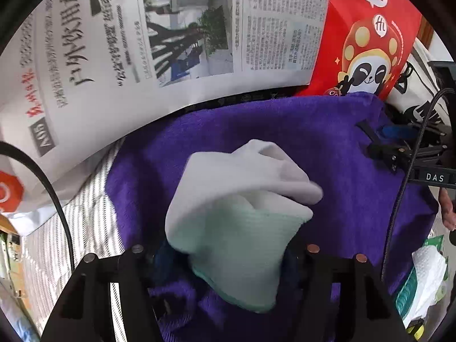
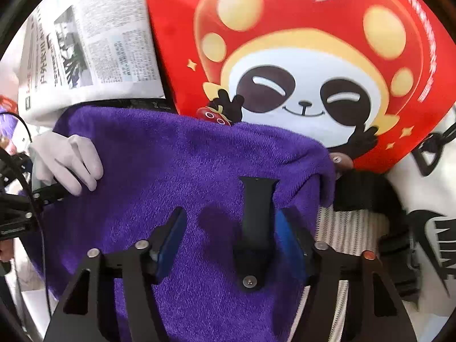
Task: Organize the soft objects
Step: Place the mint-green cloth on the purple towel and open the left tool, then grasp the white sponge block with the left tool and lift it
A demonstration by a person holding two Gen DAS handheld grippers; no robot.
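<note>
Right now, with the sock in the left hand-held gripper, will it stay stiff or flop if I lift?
Probably floppy: the white sock already folds and sags over the purple towel. Likely light and unbreakable. Its knit looks grippy, so the left hand-held gripper should keep it.

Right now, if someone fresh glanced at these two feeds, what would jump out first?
Probably the bright red bag with a cartoon panda in a mushroom cap, standing at the far edge of the deep purple plush towel that fills the middle. Next, the white and pale mint sock, held between the left tongs over that towel. The open right tongs hover above the towel's right side, with a printed newspaper behind on the left.
</note>
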